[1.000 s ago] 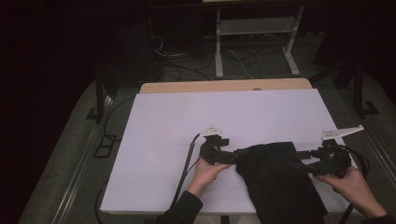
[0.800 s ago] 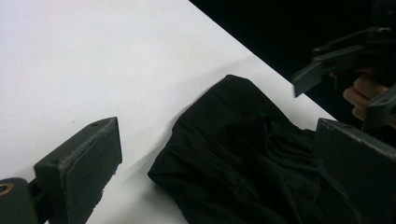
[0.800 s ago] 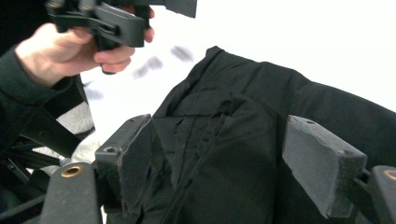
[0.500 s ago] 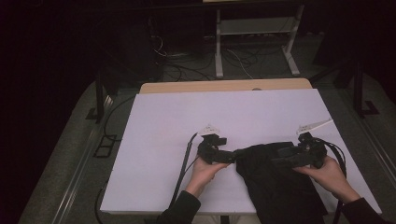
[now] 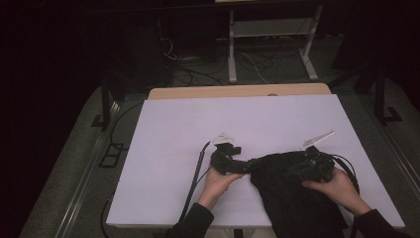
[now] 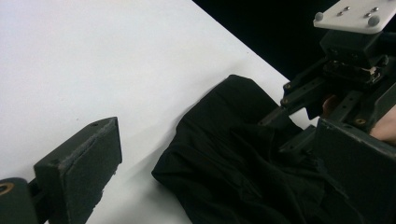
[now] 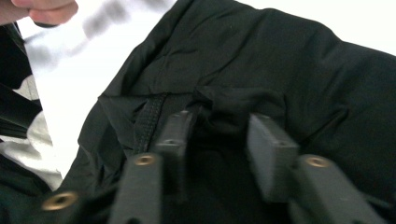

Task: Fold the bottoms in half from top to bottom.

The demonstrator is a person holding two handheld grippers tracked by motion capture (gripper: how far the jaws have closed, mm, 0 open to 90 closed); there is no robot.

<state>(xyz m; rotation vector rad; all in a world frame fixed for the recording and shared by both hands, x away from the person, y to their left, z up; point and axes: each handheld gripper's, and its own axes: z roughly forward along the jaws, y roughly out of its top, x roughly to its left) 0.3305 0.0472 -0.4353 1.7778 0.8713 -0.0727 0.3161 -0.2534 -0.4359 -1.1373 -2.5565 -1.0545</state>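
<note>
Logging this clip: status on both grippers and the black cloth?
Left gripper open, cloth edge between its fingers. Right gripper just closing, fold bunched between its fingers. Black cloth rumpled at table's near edge. Nothing in the way.

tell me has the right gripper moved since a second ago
Yes: the right gripper has slid left from the table's right edge, onto the black cloth.

Bare white table (image 5: 198, 124) open left and far, black cloth (image 5: 292, 193) bunched at near right edge

White-covered table (image 5: 198, 129), wooden far edge, crumpled black cloth (image 5: 292, 198) lying at its near right side
</note>
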